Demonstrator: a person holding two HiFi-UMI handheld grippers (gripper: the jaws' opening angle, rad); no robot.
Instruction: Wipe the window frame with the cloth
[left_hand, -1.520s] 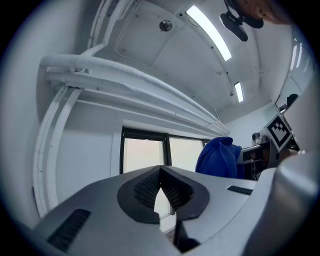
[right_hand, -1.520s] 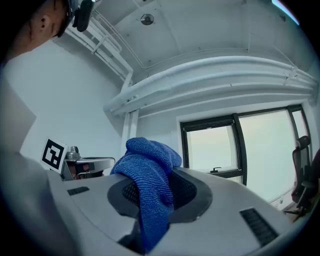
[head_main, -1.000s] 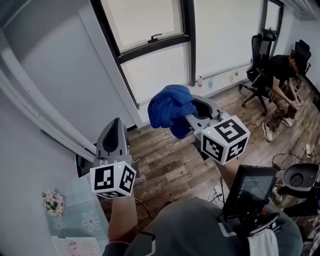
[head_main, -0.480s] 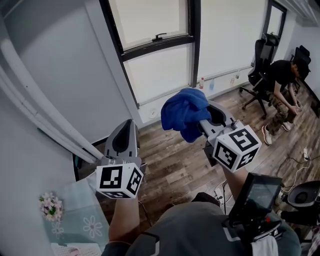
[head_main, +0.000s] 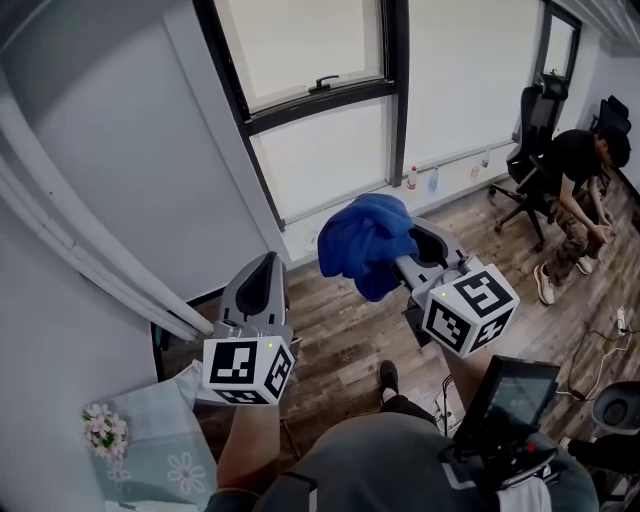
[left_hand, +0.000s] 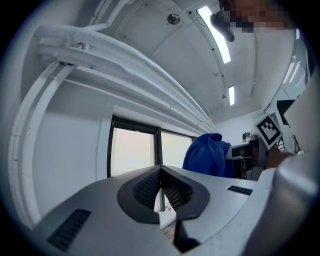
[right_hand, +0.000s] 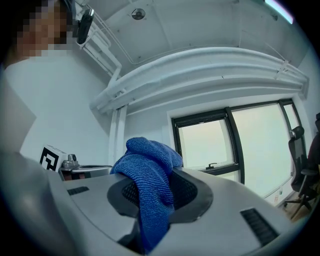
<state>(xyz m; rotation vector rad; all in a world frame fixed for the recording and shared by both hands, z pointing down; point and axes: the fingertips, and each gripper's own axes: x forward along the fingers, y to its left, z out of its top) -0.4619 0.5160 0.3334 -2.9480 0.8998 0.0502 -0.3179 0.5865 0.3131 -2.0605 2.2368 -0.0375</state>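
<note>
A bunched blue cloth (head_main: 366, 243) is held in my right gripper (head_main: 410, 250), whose jaws are shut on it; the cloth (right_hand: 148, 180) drapes over the jaws in the right gripper view. The black window frame (head_main: 310, 98) stands ahead on the white wall, with a handle (head_main: 322, 85) on its crossbar. The same frame (right_hand: 226, 140) shows right of the cloth in the right gripper view. My left gripper (head_main: 258, 288) is lower and to the left, jaws shut with nothing between them. In the left gripper view the window frame (left_hand: 159, 150) lies beyond the shut jaws and the cloth (left_hand: 207, 155) at right.
White pipes (head_main: 80, 240) run along the left wall. A person sits on an office chair (head_main: 535, 150) at the far right. Bottles (head_main: 412, 178) stand on the wooden floor by the wall. A tablecloth with flowers (head_main: 105, 430) is at lower left.
The window has drawn closer and shifted right in the head view. Both grippers moved slightly forward, the cloth staying held in the right one.
</note>
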